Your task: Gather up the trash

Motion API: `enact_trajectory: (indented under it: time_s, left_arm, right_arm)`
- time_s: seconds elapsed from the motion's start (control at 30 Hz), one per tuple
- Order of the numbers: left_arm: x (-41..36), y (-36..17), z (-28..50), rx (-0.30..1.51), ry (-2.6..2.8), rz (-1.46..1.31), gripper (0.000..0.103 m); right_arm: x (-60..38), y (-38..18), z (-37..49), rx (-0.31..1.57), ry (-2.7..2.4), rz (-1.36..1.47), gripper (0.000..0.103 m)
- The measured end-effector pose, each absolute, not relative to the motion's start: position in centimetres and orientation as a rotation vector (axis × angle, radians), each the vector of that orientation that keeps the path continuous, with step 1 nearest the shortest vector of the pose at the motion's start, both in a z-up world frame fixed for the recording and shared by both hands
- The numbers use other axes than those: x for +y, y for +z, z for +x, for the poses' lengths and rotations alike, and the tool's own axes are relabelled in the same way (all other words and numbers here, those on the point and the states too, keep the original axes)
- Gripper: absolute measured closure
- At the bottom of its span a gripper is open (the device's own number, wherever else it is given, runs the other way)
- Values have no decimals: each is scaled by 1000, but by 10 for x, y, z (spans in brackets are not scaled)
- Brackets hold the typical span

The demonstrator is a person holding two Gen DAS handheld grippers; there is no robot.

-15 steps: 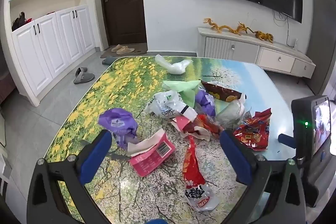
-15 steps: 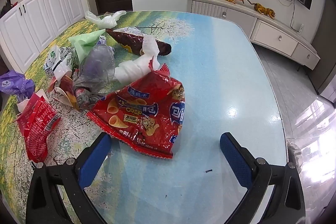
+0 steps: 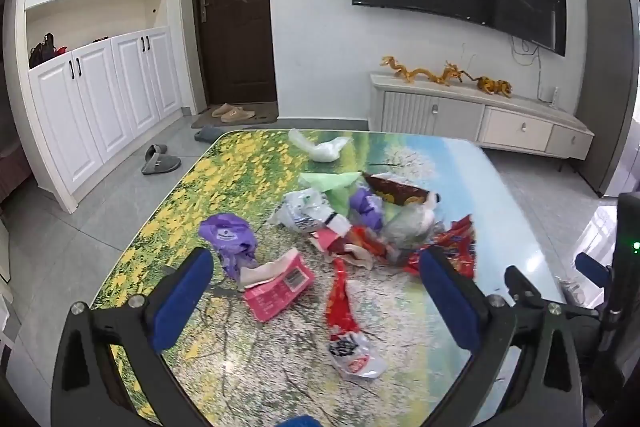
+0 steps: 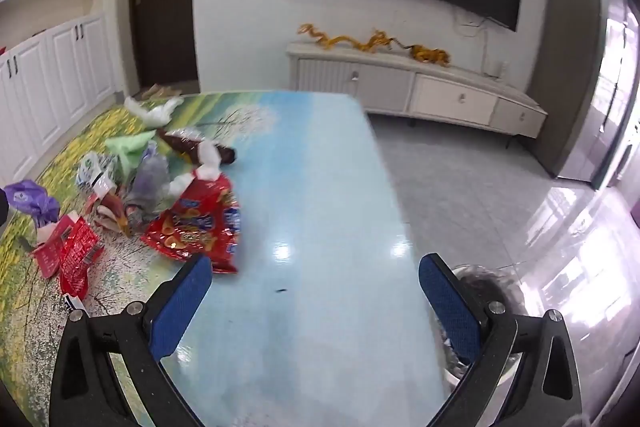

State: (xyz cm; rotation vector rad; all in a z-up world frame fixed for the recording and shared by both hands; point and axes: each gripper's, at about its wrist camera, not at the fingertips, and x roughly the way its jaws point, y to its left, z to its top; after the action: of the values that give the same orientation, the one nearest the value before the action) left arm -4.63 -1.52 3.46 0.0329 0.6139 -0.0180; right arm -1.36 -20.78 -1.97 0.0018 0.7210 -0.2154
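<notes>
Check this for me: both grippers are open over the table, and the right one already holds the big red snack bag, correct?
Not quite. In the right wrist view the right gripper is open and empty; the big red snack bag lies on the table, ahead of its left finger. The left gripper is open too.

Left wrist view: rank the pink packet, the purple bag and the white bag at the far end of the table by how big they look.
1. pink packet
2. purple bag, close to the packet, so unsure
3. white bag, though farther off, so likely bigger than it looks
</notes>
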Motion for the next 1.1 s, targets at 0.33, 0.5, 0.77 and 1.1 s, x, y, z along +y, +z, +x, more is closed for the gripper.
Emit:
enact_trajectory:
  time_s: [0.33, 0.5, 0.77, 1.1]
  left_arm:
    - [-30, 38, -63, 580, -70, 31, 0]
    - [-31, 34, -58, 610, -67, 41, 0]
    - [-34, 32, -55, 613, -80, 32, 0]
    - [-32, 36, -46, 582, -79, 44, 0]
  right_arm:
    - [-236, -12, -33, 690, -267, 68, 0]
    - [-242, -4, -46, 644, -269, 95, 0]
    - [-242, 11, -55, 591, -284, 53, 0]
    - [-234, 25, -58, 550, -379, -18, 0]
